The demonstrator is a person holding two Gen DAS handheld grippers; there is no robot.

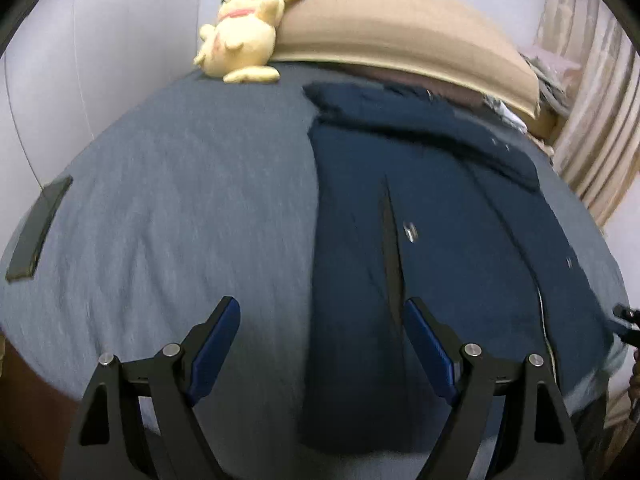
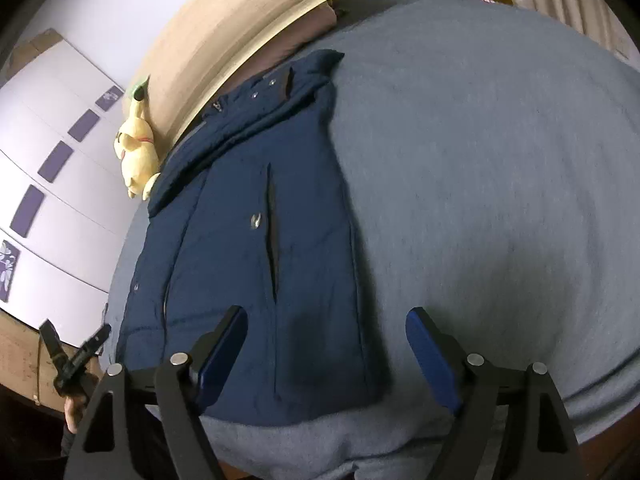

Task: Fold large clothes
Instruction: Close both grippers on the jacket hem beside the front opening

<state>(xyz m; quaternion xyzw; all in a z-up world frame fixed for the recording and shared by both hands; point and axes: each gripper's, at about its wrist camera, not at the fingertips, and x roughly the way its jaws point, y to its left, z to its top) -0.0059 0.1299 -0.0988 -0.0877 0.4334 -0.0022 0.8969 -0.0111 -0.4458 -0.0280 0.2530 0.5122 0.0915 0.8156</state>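
One dark navy padded jacket of smooth, faintly quilted fabric lies flat on a bed covered by a grey-blue, softly heathered knit sheet. The jacket is folded to a long narrow shape, its collar end up near the headboard and its hem toward the near edge of the bed. A long black zipped slit runs down its front beside one small silvery emblem, and several small metal snaps dot the collar and one side. The left tongs, black arms tipped with blue pads, stand wide apart above the jacket's lower edge with nothing between them and touching nothing. The right tongs are likewise spread wide and empty, hovering over the jacket's hem corner and the bare sheet beside it. One pale yellow plush toy with a red cheek lies at the head of the bed against a curved tan padded headboard. One flat dark rectangular slab, perhaps a phone, rests on the sheet well apart from the jacket, near the bed's edge. Ribbed beige curtains hang beside the headboard.
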